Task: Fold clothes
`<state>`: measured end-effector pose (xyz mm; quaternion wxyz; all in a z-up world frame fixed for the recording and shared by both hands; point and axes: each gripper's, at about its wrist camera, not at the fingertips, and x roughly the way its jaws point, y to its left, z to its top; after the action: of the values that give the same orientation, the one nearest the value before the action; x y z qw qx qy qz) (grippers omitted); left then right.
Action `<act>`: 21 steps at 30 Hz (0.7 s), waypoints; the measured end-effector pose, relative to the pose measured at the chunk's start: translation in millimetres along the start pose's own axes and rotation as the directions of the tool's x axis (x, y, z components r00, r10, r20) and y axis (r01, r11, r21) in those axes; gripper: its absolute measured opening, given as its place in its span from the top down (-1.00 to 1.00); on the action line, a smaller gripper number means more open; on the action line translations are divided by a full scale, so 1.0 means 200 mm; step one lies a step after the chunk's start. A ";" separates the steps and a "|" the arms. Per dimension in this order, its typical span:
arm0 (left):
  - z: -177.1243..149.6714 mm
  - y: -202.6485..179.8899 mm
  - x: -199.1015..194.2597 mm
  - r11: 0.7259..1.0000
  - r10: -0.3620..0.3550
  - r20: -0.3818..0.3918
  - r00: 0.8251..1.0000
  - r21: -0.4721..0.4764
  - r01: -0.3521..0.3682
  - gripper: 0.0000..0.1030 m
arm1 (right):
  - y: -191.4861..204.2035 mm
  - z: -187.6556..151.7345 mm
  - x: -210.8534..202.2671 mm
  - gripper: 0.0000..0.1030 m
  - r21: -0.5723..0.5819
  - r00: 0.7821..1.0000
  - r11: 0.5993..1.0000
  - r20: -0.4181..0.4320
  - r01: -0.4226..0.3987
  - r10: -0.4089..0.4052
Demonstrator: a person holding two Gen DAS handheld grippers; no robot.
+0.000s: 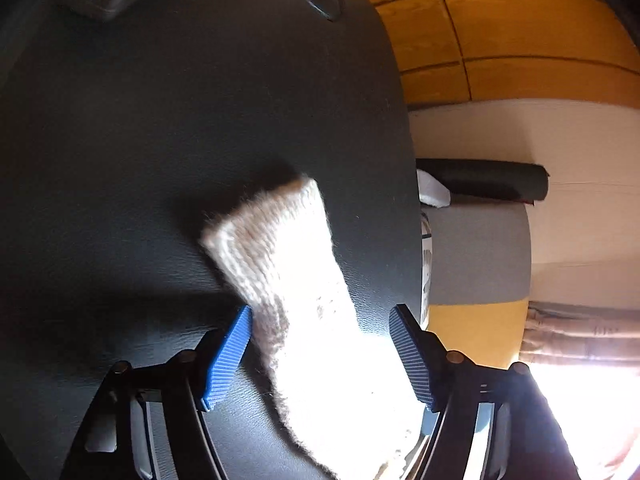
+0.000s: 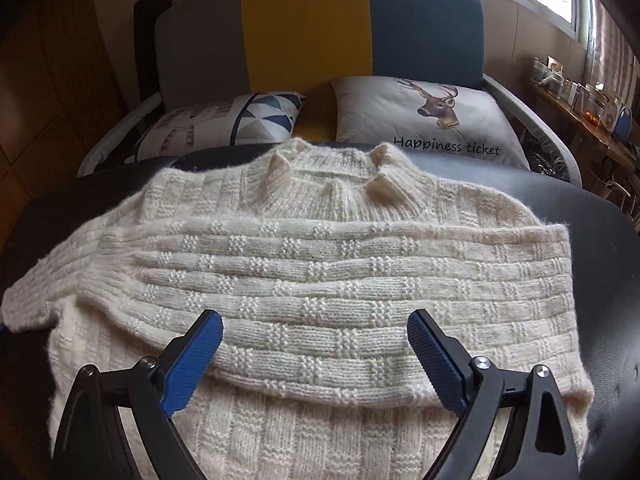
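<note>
A cream knitted sweater lies flat on a black leather surface, collar at the far side and one sleeve folded across the chest. My right gripper hovers open just above the folded sleeve, blue pads spread wide. In the left wrist view a sleeve cuff of the same sweater stretches over the black surface. My left gripper is open with the sleeve lying between its blue pads; whether the pads touch it I cannot tell.
Beyond the sweater sit a geometric-print pillow and a deer pillow against a grey, yellow and blue headboard. A cluttered shelf runs along the right under a window. Wooden panelling shows past the surface's edge.
</note>
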<state>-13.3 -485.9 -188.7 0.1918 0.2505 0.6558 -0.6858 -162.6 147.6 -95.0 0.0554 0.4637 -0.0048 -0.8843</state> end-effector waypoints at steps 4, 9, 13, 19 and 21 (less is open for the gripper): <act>0.03 0.00 0.07 0.999 -0.044 -0.038 0.998 0.024 0.045 -0.29 | 0.02 -0.09 0.05 -0.94 -0.023 0.999 1.000 0.034 0.010 -0.009; 0.07 0.02 0.12 0.999 0.011 -0.053 0.999 0.038 -0.009 0.67 | 0.01 -0.09 0.05 -0.95 -0.016 0.999 1.000 0.037 0.000 0.001; 0.09 0.01 0.14 0.999 0.022 -0.056 0.998 0.037 -0.020 0.67 | 0.00 -0.08 0.06 -0.95 -0.021 0.999 1.000 0.038 -0.005 0.006; 0.04 -0.08 0.06 0.994 -0.014 -0.035 0.999 0.104 0.018 0.86 | 0.00 -0.08 0.06 -0.95 -0.025 0.999 1.000 0.040 -0.008 0.009; -0.04 -0.15 0.03 0.987 -0.057 -0.051 0.997 0.144 0.064 0.86 | 0.00 -0.08 0.06 -0.95 -0.025 0.999 1.000 0.040 -0.006 0.007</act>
<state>-36.2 -476.4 -167.9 0.1369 0.2599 0.6154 -0.7314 -155.8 146.9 -114.4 0.0638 0.4451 0.0036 -0.8932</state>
